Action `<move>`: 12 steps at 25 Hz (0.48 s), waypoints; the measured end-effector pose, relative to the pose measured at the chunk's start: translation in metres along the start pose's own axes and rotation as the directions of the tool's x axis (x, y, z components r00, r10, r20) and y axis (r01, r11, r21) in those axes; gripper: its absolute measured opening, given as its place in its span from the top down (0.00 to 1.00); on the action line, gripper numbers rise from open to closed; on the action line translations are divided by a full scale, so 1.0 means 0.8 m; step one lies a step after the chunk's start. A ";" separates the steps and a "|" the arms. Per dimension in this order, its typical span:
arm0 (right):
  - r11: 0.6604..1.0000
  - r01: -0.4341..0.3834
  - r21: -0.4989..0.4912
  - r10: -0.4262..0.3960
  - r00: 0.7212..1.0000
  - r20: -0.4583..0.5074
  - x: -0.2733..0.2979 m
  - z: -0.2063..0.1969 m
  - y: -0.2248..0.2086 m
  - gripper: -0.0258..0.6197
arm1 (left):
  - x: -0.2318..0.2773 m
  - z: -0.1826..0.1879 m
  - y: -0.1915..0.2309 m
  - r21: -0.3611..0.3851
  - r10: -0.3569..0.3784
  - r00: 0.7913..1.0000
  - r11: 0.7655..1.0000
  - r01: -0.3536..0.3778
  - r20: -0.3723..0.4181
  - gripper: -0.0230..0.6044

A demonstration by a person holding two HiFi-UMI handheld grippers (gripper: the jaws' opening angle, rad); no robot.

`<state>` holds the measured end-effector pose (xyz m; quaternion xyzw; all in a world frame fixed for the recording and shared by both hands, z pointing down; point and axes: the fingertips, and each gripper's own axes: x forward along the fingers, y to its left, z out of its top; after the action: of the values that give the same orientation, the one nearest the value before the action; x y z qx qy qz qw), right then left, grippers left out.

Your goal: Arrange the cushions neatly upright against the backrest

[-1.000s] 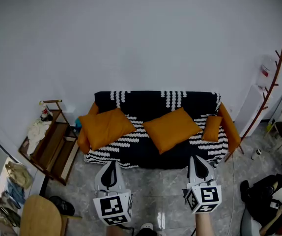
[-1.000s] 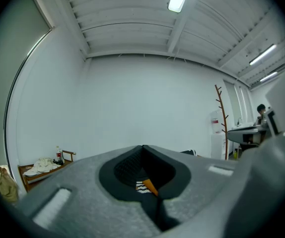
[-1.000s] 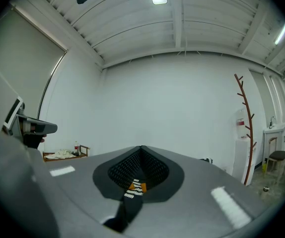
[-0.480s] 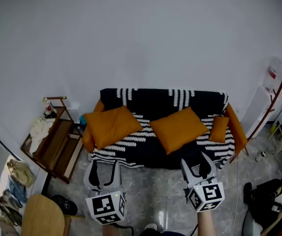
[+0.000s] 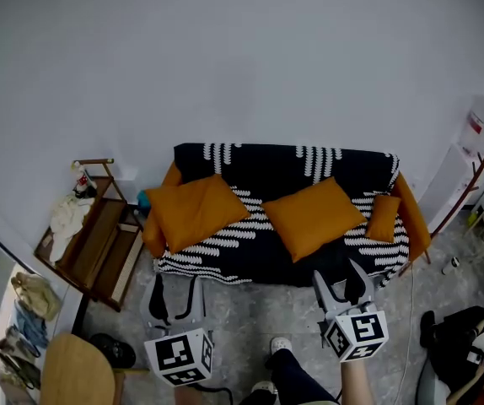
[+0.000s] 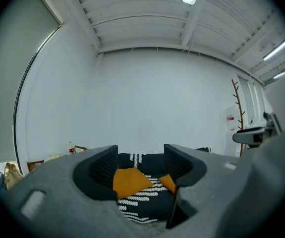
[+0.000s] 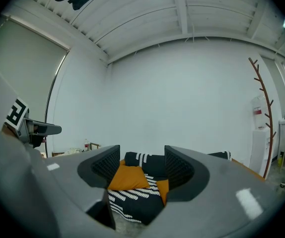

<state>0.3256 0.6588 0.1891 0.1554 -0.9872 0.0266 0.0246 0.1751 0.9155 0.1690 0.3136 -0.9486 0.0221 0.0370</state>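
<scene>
Holding both grippers level in front of the sofa (image 5: 280, 169), I have nothing in either one. My left gripper (image 5: 178, 287) has just been opening, and its jaws stand wide apart, with only the far-off seat showing between them. My right gripper (image 5: 340, 278) has just been opening further too; it is released and empty. Both hang over the pale floor (image 5: 250, 319) near the sofa's front edge, well apart from every cushion.

Three orange cushions lie on the black-and-white patterned seat, none set straight. The big left cushion (image 5: 196, 212) slumps askew beside the left armrest. The big middle cushion (image 5: 314, 218) is turned cornerwise, with one corner pointing up toward the backrest (image 5: 250, 163). The small cushion (image 5: 384, 218) sits at the right end, just beside the right armrest, tilted a little. A wooden rack (image 5: 99, 247) stands left of the sofa and a branching coat stand (image 5: 478, 163) to its right.
</scene>
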 end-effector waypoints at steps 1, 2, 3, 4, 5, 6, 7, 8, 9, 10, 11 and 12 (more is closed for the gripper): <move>1.000 -0.003 0.000 0.003 1.000 -0.003 0.008 -0.001 -0.001 0.53 | 0.007 -0.001 0.001 -0.003 0.001 1.000 1.000 -0.001 -0.002 0.50; 1.000 -0.005 -0.001 0.005 1.000 -0.006 0.017 -0.002 -0.003 0.53 | 0.015 -0.003 0.002 -0.004 0.002 1.000 1.000 -0.002 -0.004 0.50; 1.000 -0.005 -0.002 0.005 1.000 -0.007 0.028 -0.002 -0.005 0.53 | 0.024 -0.004 0.003 -0.005 0.002 1.000 1.000 -0.002 -0.006 0.50; 1.000 -0.005 -0.004 0.005 1.000 -0.008 0.039 -0.003 -0.007 0.53 | 0.034 -0.005 0.004 -0.005 0.004 1.000 1.000 -0.004 -0.007 0.50; 1.000 -0.006 -0.004 0.006 1.000 -0.006 0.052 -0.002 -0.010 0.53 | 0.045 -0.006 0.004 -0.004 0.007 1.000 1.000 -0.007 -0.007 0.50; 1.000 -0.010 -0.005 0.010 1.000 -0.003 0.066 -0.001 -0.013 0.53 | 0.057 -0.007 0.005 -0.003 0.010 1.000 1.000 -0.010 -0.007 0.50; 1.000 -0.016 -0.004 0.016 1.000 0.000 0.081 0.000 -0.017 0.53 | 0.071 -0.007 0.005 -0.001 0.012 1.000 1.000 -0.012 -0.009 0.50; 1.000 -0.024 -0.004 0.024 1.000 0.002 0.097 0.002 -0.020 0.53 | 0.086 -0.007 0.004 0.002 0.013 1.000 1.000 -0.013 -0.010 0.50; 1.000 -0.031 -0.005 0.031 1.000 0.002 0.114 0.002 -0.025 0.53 | 0.101 -0.006 0.003 0.006 0.014 1.000 1.000 -0.014 -0.010 0.50; 0.999 -0.037 -0.007 0.037 0.999 0.000 0.131 0.003 -0.030 0.53 | 0.117 -0.004 0.001 0.012 0.015 1.000 1.000 -0.015 -0.008 0.50; 0.999 -0.042 -0.009 0.042 0.999 -0.001 0.148 0.004 -0.037 0.53 | 0.133 -0.001 -0.001 0.017 0.018 1.000 1.000 -0.017 -0.005 0.50; 0.999 -0.048 -0.011 0.048 0.999 -0.001 0.166 0.006 -0.044 0.53 | 0.151 0.003 -0.003 0.020 0.022 1.000 1.000 -0.022 -0.001 0.50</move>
<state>0.2098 0.5847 0.1931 0.1317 -0.9907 0.0217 0.0253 0.0798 0.8416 0.1770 0.3033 -0.9517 0.0323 0.0344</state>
